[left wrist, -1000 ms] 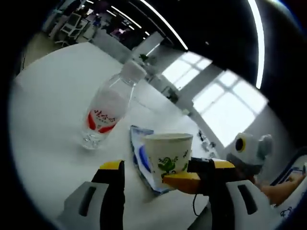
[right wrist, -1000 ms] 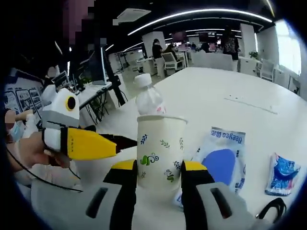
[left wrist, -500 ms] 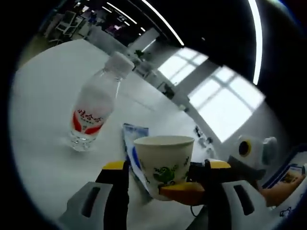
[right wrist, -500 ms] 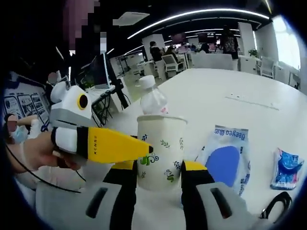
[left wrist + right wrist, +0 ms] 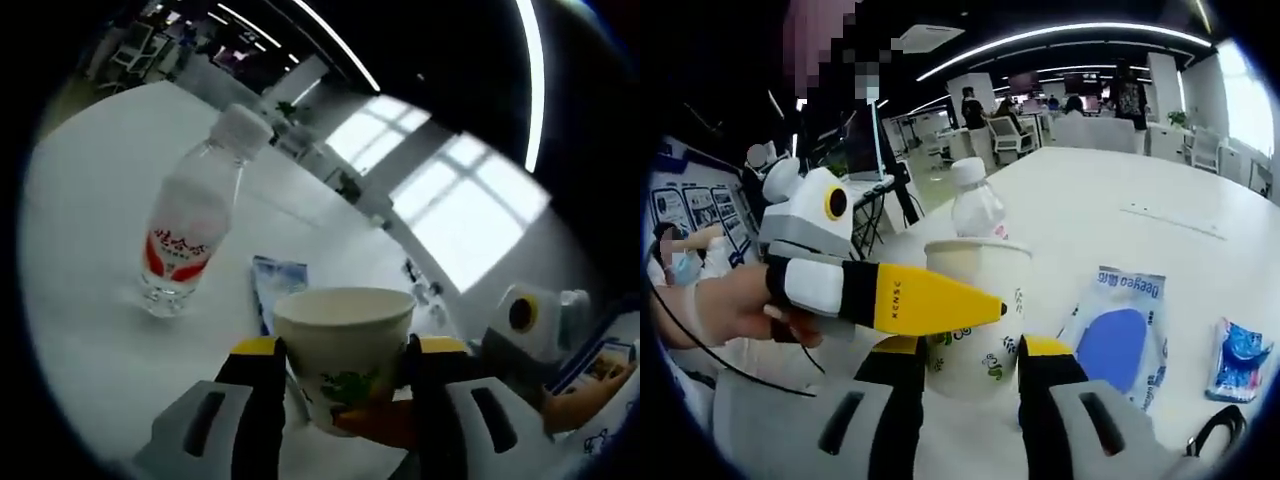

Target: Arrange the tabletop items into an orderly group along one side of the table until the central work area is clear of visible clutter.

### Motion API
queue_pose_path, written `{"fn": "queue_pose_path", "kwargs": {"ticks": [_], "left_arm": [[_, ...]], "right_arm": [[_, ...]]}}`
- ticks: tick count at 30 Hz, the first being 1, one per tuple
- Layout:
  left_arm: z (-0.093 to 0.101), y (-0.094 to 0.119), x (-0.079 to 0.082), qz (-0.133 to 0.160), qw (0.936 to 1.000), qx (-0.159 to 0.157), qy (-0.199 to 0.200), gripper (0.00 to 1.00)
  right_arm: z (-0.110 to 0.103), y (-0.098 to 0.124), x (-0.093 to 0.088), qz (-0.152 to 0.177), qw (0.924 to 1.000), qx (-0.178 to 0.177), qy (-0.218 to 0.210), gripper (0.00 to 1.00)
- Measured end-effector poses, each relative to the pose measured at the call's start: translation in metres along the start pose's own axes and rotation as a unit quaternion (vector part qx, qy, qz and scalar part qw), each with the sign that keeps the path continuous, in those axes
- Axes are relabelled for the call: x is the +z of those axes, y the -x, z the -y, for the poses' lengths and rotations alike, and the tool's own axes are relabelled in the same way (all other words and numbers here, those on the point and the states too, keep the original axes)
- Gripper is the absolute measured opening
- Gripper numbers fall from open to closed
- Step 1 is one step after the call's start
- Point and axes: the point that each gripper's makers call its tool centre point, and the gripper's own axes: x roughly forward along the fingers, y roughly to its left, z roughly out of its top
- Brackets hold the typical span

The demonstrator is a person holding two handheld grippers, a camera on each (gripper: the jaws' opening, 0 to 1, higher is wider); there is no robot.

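A white paper cup (image 5: 345, 345) with green leaf prints stands between both pairs of jaws. In the left gripper view my left gripper (image 5: 348, 352) has a yellow-tipped jaw pressed against each side of it. One yellow finger (image 5: 378, 424) of the right gripper shows under the cup. In the right gripper view my right gripper (image 5: 972, 350) is shut on the cup (image 5: 975, 325), and a long yellow finger (image 5: 915, 298) of the left gripper lies across the cup's front. A clear water bottle (image 5: 190, 225) with a red label stands upright just behind, its cap (image 5: 970, 172) above the rim.
A blue and white packet (image 5: 1115, 335) lies flat on the white table (image 5: 1120, 190) right of the cup. A smaller blue packet (image 5: 1235, 355) and a black cable (image 5: 1210, 438) lie further right. A gloved hand (image 5: 720, 310) holds the left gripper. Desks and chairs stand beyond the table.
The left gripper has come in from the side and its jaws have narrowed onto the cup. The right gripper has kept its hold on the cup throughout.
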Motion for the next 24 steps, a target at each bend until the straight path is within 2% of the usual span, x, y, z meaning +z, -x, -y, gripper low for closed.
{"fn": "queue_pose_path", "kwargs": {"ticks": [15,19,22,24], "left_arm": [[0.000,-0.001,-0.004,-0.008,0.9998,-0.002,-0.015,0.37],[0.001,-0.001,-0.006,-0.012,0.9993,0.003,-0.037,0.36],[-0.007,0.001,-0.004,-0.008,0.9982,0.023,-0.055,0.35],[-0.006,0.002,-0.003,-0.006,0.9980,0.020,-0.060,0.35]], "right_arm": [[0.000,0.002,-0.006,-0.008,0.9999,0.010,0.004,0.36],[0.000,0.002,-0.008,-0.015,0.9998,0.016,0.001,0.36],[0.002,0.003,-0.012,-0.024,0.9995,0.019,0.002,0.36],[0.003,0.005,-0.016,-0.030,0.9993,0.023,-0.002,0.37]]}}
